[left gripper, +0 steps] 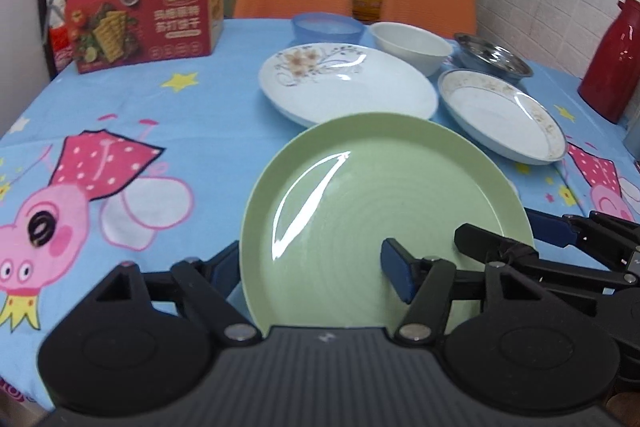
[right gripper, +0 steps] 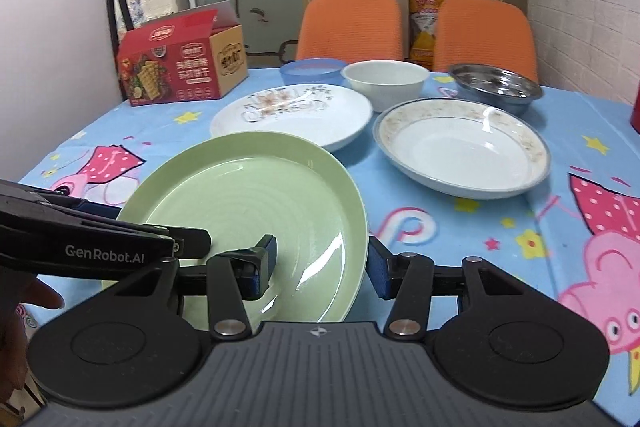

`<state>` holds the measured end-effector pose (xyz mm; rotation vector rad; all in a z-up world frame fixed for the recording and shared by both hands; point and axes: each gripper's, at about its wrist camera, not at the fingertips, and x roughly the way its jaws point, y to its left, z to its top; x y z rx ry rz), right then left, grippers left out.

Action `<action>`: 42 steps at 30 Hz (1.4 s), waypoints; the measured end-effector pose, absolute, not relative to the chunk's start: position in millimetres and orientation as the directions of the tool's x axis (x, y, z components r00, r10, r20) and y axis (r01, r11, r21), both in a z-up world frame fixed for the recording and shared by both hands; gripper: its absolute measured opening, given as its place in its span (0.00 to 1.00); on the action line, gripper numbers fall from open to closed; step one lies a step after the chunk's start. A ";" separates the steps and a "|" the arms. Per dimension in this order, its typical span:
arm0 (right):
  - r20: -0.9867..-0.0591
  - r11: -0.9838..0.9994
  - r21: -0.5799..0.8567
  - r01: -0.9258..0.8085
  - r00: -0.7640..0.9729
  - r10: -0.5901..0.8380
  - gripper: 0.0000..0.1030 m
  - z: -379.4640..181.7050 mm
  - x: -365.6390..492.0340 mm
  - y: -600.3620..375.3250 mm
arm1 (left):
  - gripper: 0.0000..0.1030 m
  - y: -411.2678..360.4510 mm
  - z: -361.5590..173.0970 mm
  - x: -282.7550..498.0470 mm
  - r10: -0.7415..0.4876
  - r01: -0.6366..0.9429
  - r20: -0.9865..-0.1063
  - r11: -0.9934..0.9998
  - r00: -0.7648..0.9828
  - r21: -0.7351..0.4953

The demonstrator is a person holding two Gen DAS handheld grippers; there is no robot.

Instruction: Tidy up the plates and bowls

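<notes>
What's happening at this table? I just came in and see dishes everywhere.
A person is tidying dishes with a handheld gripper in each hand. Both the left gripper and the right gripper grip opposite edges of the green plate, which is tilted up off the tablecloth. Still spread out behind it are the floral plate, the gold-rimmed plate, a white bowl, a blue bowl and a steel bowl.

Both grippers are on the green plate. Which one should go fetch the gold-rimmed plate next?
Right, probably. The gold-rimmed plate lies on the right gripper side of the green plate; the left gripper would have to cross over it.
</notes>
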<state>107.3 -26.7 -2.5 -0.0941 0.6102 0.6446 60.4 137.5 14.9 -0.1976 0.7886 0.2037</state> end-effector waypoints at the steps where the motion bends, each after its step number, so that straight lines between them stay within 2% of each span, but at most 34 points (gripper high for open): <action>1: -0.564 0.793 0.104 -0.600 0.622 0.544 0.82 -3.2 107.0 -19.8 | 0.62 143.1 14.1 58.4 0.115 -0.266 -0.720 0.959 0.684 -0.099; 7: -0.601 0.789 0.112 -0.605 0.591 0.538 0.83 -15.5 112.1 -2.0 | 0.61 159.7 0.0 62.8 0.132 -0.286 -0.726 0.954 0.675 -0.092; 15: -0.601 0.786 0.083 -0.613 0.598 0.530 0.85 -16.0 111.8 3.3 | 0.62 166.3 -2.5 68.4 0.133 -0.290 -0.710 0.951 0.692 -0.104; 17: -0.603 0.767 0.079 -0.637 0.582 0.546 0.99 -17.2 110.4 6.7 | 0.66 166.8 -2.9 72.0 0.123 -0.281 -0.713 0.954 0.690 -0.107; 19: -0.605 0.757 0.086 -0.647 0.570 0.556 1.00 -17.2 109.2 6.4 | 0.67 165.3 -2.1 72.6 0.116 -0.266 -0.714 0.959 0.690 -0.102; 22: -0.568 0.767 0.131 -0.629 0.586 0.578 1.00 -7.2 109.1 -10.5 | 0.73 173.5 7.0 64.5 0.084 -0.266 -0.683 0.950 0.726 -0.165; 23: -0.549 0.777 0.130 -0.616 0.607 0.574 1.00 -0.5 110.2 -17.6 | 0.78 177.4 11.6 62.5 0.082 -0.268 -0.667 0.946 0.741 -0.181; 31: -0.431 0.795 0.046 -0.605 0.706 0.562 1.00 44.5 163.7 -29.1 | 0.79 205.6 41.7 86.8 0.066 -0.258 -0.607 0.937 0.792 -0.235; 42: -0.551 0.753 0.060 -0.655 0.607 0.572 1.00 9.6 270.1 32.4 | 0.79 238.0 15.6 117.6 0.075 -0.309 -0.668 0.921 0.740 -0.239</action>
